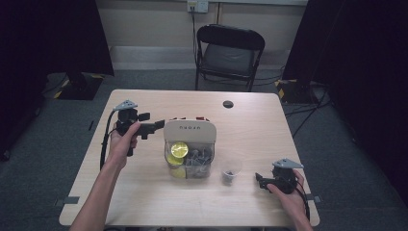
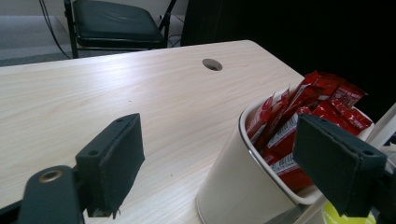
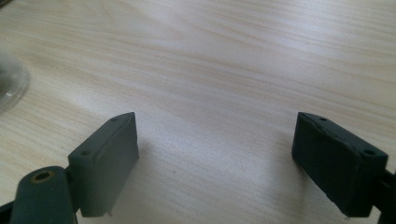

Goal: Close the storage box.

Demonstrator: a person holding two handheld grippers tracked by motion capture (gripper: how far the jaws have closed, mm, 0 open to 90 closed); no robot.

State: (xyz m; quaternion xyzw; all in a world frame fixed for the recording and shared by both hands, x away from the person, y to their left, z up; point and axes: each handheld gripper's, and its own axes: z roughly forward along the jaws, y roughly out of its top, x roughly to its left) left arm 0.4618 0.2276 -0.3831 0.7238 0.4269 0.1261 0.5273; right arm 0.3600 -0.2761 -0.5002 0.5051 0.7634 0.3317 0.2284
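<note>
A white organiser point(image 1: 189, 132) stands mid-table, its rear cup point(image 2: 233, 177) stuffed with red sachets point(image 2: 299, 116). In front of it a clear bin point(image 1: 190, 161) holds yellow pieces point(image 1: 179, 149) and grey items. A small clear cup point(image 1: 231, 173) with dark bits stands right of the bin. My left gripper point(image 1: 159, 126) is open, held above the table just left of the organiser, jaws wide apart toward the sachet cup. My right gripper point(image 1: 260, 180) is open low over bare wood near the front right, a short way right of the small cup, with nothing between its jaws.
The wooden table point(image 1: 144, 192) has a round cable hole point(image 1: 228, 104) near its far edge. A black folding chair point(image 1: 230, 53) stands behind the table. Dark curtains hang at both sides. The clear cup's rim point(image 3: 11, 81) shows at the left edge of the right gripper view.
</note>
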